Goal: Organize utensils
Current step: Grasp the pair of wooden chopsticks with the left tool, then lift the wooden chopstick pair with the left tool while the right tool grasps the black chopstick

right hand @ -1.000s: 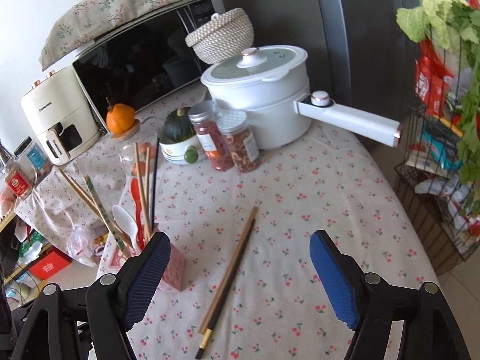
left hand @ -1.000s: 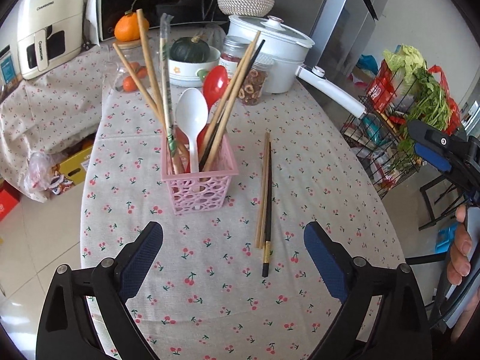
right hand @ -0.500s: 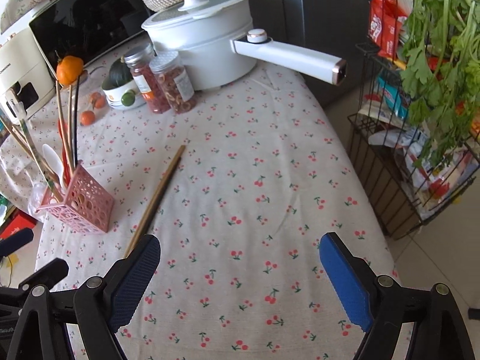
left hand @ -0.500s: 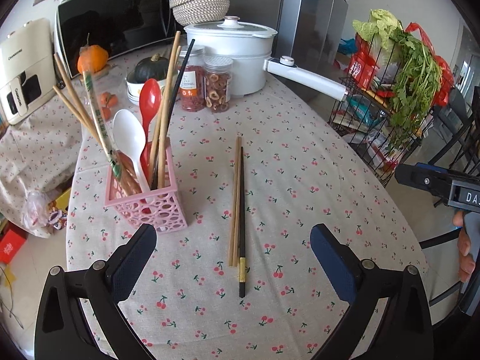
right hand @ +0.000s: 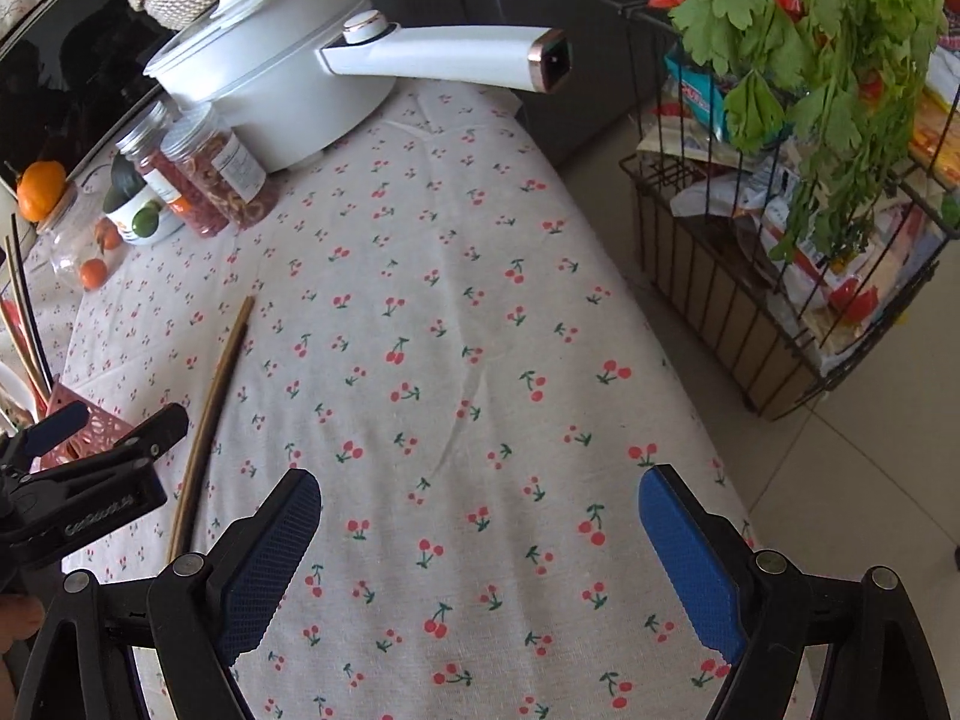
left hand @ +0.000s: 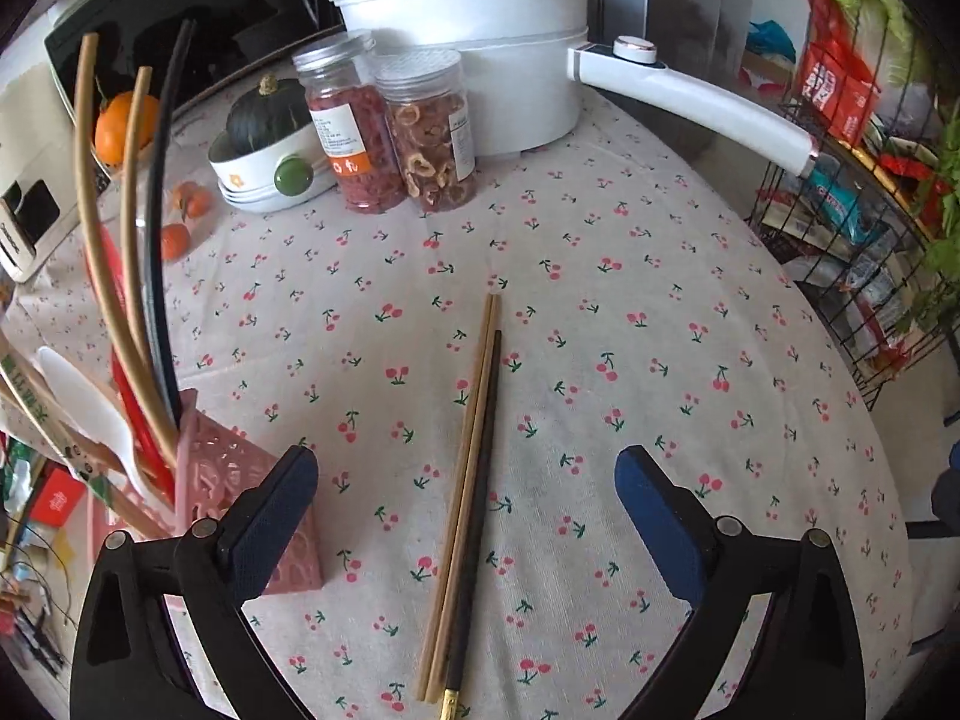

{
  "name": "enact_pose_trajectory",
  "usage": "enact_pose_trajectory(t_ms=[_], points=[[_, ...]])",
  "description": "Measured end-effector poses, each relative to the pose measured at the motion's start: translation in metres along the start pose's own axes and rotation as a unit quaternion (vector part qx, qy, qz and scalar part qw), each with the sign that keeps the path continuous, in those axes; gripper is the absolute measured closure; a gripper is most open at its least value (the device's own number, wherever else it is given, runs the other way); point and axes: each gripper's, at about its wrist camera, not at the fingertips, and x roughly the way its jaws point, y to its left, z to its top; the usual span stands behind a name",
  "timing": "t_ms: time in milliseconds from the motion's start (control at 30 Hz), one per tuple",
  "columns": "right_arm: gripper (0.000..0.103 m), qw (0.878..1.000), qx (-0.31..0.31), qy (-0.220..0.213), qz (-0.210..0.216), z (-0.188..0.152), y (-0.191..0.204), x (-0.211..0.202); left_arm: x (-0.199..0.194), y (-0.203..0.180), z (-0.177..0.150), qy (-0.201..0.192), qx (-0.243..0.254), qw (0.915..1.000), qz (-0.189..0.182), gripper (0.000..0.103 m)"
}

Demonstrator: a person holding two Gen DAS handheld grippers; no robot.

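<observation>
the left hand-held gripper hangs tilted down over the cherry-print surface, its blue pads spread wide but closing a little, with nothing pressed between them. the loose chopsticks, two pale wooden sticks and one dark one with a gold end, lie flat on the cloth directly under the gap of that hand-held gripper, running lengthwise away from it, so they sit between the fingers without being touched. the pink utensil basket stands just beside and partly behind its left finger, already holding other chopsticks, a white spoon and something red. the right hand-held gripper is also wide apart and empty, over bare cloth, with the chopsticks off to its left and the white pot far ahead. the step in hand looks like the approach to pick up the remaining chopsticks. the next move likely calls for the left hand-held gripper to drop to the cloth, straddle the bundle across its width and pinch all three together, since thin sticks lying flat can roll or split apart; then lift, tip them upright and feed them into the basket at its left.
</observation>
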Motion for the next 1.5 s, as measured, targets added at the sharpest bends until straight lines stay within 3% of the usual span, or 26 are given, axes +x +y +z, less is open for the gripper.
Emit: enact_pose_trajectory(t_ms=[67,367,433,667,800,1233,1367,1500], points=[[0.012,1.000,0.005,-0.001,0.001,0.004,-0.002,0.001,0.018,0.004,0.009,0.021,-0.011,0.9997,-0.008,0.025],[0.013,1.000,-0.022,0.002,0.003,0.012,0.006,0.010,0.060,0.010,0.018,0.053,-0.019,0.9982,-0.020,0.079],[0.013,1.000,-0.021,0.003,0.007,0.012,0.006,0.011,0.062,0.009,0.018,0.054,-0.016,0.9983,-0.017,0.086],[0.013,1.000,-0.023,0.002,0.009,0.012,0.008,0.010,0.063,0.005,0.022,0.063,-0.005,0.9978,-0.020,0.095],[0.013,1.000,-0.020,0.003,0.006,0.011,0.006,0.010,0.066,0.006,0.026,0.073,-0.011,0.9967,-0.034,0.095],[0.013,1.000,-0.008,0.008,0.011,0.009,0.004,0.010,0.080,-0.005,0.035,0.078,0.008,0.9969,-0.007,0.093],[0.013,1.000,-0.006,0.007,0.010,0.009,0.004,0.009,0.070,-0.014,0.025,0.082,0.022,0.9956,-0.040,0.094],[0.013,1.000,-0.004,0.007,0.009,0.006,0.005,0.007,0.037,-0.021,0.016,0.050,0.030,0.9958,-0.071,0.094]])
